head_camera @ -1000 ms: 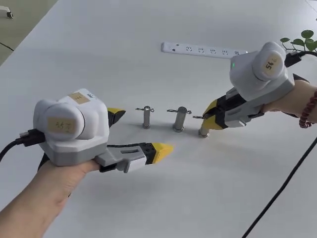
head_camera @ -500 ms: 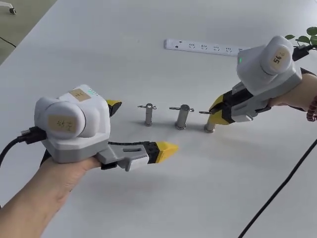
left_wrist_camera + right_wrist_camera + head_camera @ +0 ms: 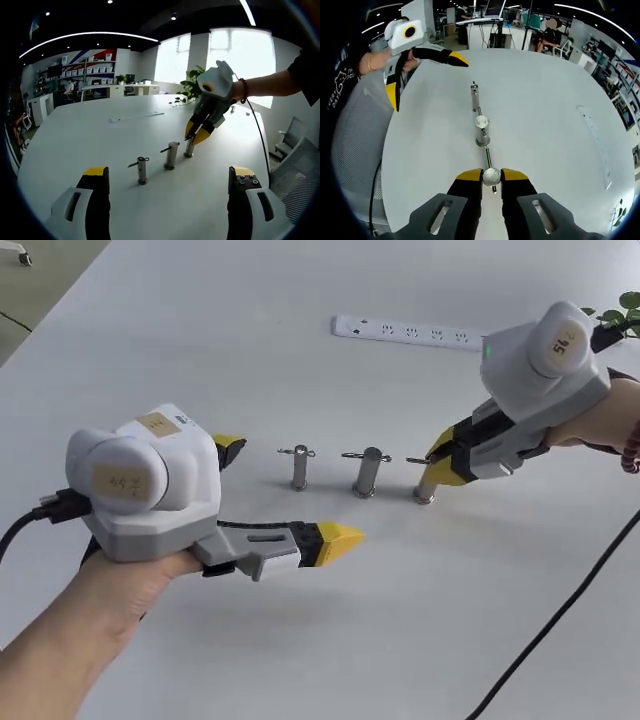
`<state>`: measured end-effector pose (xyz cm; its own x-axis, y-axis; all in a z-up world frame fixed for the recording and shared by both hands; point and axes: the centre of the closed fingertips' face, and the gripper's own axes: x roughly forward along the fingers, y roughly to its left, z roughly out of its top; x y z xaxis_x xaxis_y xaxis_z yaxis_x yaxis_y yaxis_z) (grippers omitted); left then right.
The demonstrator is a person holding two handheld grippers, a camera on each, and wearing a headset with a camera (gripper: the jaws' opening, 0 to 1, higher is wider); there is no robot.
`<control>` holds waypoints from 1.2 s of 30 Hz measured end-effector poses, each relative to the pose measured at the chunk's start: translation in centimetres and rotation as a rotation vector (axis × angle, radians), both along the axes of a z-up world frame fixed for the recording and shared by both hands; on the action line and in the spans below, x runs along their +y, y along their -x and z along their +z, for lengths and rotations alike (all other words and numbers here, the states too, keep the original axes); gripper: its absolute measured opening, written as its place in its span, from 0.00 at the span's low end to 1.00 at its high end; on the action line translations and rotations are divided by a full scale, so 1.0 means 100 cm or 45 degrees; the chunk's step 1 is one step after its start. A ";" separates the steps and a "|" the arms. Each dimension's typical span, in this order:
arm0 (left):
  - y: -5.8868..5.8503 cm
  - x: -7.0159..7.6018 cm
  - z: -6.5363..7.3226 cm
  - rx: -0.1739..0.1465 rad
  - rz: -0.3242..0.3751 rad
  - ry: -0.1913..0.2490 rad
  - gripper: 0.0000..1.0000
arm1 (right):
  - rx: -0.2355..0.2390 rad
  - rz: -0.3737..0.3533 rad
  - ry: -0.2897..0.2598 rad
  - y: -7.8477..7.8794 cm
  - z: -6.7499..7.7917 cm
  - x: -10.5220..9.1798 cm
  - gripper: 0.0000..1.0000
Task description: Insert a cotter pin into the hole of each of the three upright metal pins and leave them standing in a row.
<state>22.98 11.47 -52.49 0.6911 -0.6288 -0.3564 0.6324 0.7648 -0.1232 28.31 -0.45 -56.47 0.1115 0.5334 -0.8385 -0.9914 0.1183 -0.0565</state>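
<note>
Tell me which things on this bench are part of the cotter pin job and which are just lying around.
Job: left pin, middle pin, right pin, cotter pins at their tops.
Lying about: power strip, leafy plant.

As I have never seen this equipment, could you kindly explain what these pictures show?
A person holds a hand-held gripper in each hand, working at a white table. One picture comes from a camera on the person's head. The two round ones come from cameras riding on each gripper, looking along its jaws. On the table stand three metal pins in a row, each with a thin wire clip through its top, and a power strip lies farther back. The left hand-held gripper hovers open, holding nothing. The right hand-held gripper has its jaws closed on the top of the end pin.
</note>
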 end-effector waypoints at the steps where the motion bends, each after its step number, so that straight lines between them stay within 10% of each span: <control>1: 0.000 0.000 0.000 0.000 0.002 0.000 0.99 | 0.006 -0.003 -0.004 0.000 0.000 0.000 0.09; 36: 0.000 0.005 -0.007 0.030 0.013 -0.033 0.99 | 0.043 0.064 -0.043 0.001 -0.003 0.002 0.15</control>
<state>23.02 11.93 -53.20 0.6889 -0.6119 -0.3886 0.6214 0.7746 -0.1180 28.22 -0.25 -56.77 0.0563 0.5658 -0.8226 -0.9973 0.0700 -0.0201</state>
